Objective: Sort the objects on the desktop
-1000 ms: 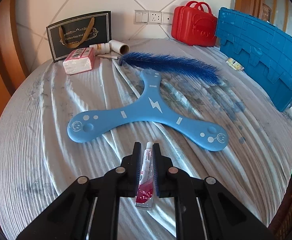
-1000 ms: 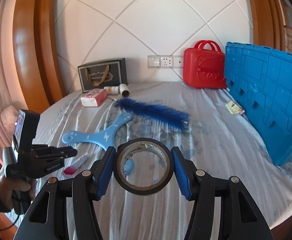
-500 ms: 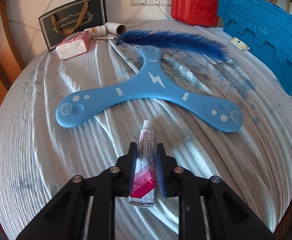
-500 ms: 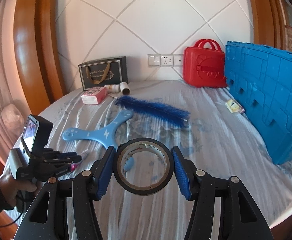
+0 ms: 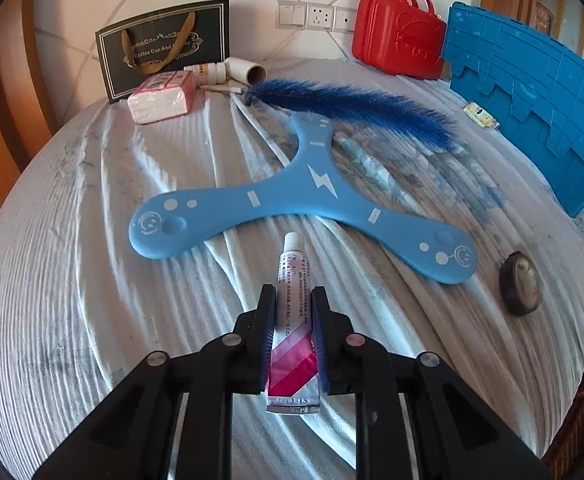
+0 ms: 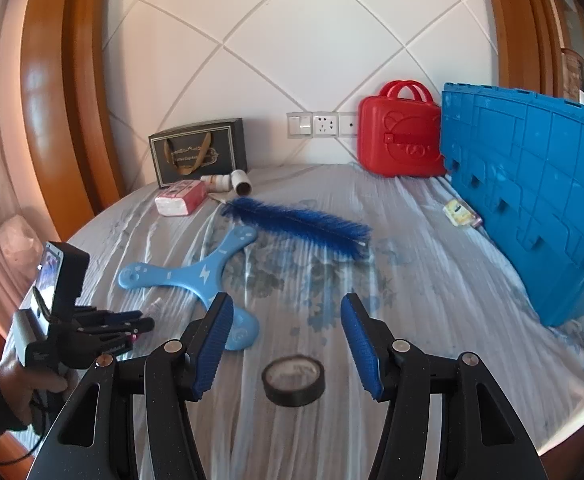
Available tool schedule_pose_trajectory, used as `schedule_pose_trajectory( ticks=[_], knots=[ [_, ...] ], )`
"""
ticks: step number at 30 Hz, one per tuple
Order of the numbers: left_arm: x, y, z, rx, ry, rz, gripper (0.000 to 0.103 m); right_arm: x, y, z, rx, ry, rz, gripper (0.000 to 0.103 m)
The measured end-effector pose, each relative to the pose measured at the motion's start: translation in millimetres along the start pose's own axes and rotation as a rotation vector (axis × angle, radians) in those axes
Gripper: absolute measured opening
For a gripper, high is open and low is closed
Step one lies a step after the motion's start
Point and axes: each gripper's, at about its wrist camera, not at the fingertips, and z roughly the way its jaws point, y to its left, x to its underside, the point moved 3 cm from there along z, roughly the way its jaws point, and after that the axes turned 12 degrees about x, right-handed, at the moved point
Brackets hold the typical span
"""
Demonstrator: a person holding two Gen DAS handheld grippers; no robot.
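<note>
So far you have little sorted: your left gripper [image 5: 293, 334] is closing on the small white tube with pink stripes [image 5: 293, 320], which lies just on the near side of the light blue 3-armed boomerang [image 5: 292, 200]. Your right gripper [image 6: 286, 344] stands apart and empty above the black roll of tape [image 6: 293, 379], near the boomerang's closest arm. Beyond the boomerang, the dark blue feather duster [image 5: 351, 108], tissue pack [image 5: 160, 98] and white bottle [image 5: 206, 73] lie loose; the big blue plastic crate [image 6: 531, 200] sits well off to its right.
</note>
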Motion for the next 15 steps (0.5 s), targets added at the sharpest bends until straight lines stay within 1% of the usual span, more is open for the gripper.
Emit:
schedule_pose_trajectory(
  ticks=[3, 9, 12, 13, 14, 15],
  knots=[
    [-12.8, -8.4, -12.4, 0.01, -0.039, 0.023, 0.017, 0.3, 0.7, 2.1, 0.003, 0.005, -0.005, 0.056],
    [-26.9, -20.6, -26.3, 0.033, -0.084, 0.04, 0.017, 4.6, 1.1, 5.9, -0.004, 0.026, -0.011, 0.056],
    [-27.9, -25.8, -28.3, 0.04, -0.091, 0.042, 0.017, 18.0, 4.4, 17.2, -0.039, 0.077, -0.025, 0.056],
    [-27.8, -27.0, -28.8, 0.042, -0.091, 0.042, 0.017, 23.8, 5.3, 21.6, -0.048, 0.095, -0.027, 0.054],
    [-28.3, -28.6, -30.0, 0.046, -0.092, 0.043, 0.017, 29.6, 6.5, 25.9, -0.053, 0.115, -0.027, 0.041],
    [-29.6, -31.2, -31.9, 0.048, -0.098, 0.05, 0.017, 33.1, 6.9, 27.5, -0.058, 0.124, -0.024, 0.034]
  ],
)
